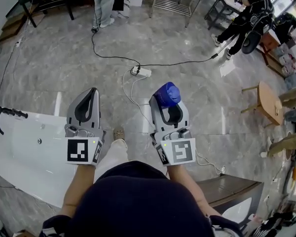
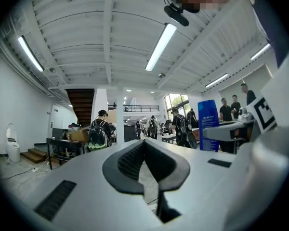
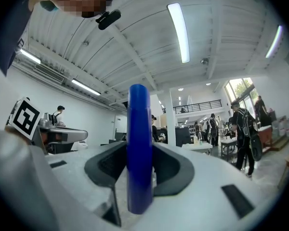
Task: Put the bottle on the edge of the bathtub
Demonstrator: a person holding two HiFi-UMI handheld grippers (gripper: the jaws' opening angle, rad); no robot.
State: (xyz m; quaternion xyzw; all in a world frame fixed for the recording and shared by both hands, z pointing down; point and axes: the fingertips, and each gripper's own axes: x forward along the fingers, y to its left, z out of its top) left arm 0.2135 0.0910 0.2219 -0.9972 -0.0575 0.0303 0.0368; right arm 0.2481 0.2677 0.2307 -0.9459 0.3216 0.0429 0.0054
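Observation:
My right gripper (image 1: 166, 103) is shut on a blue bottle (image 1: 166, 94), which stands upright between its dark pads. In the right gripper view the bottle (image 3: 137, 129) fills the middle between the jaws of the right gripper (image 3: 139, 150). In the left gripper view the same bottle (image 2: 208, 124) shows off to the right. My left gripper (image 1: 92, 92) is level beside the right one, its jaws together with nothing in them (image 2: 144, 143). The white bathtub (image 1: 19, 152), with a black tap (image 1: 10, 113), lies at the lower left, just left of the left gripper.
A white power strip (image 1: 140, 72) and its cables trail over the grey marble floor ahead. A wooden stool (image 1: 269, 102) stands to the right and a dark bench (image 1: 232, 186) at the lower right. People (image 1: 251, 19) and tables are further back.

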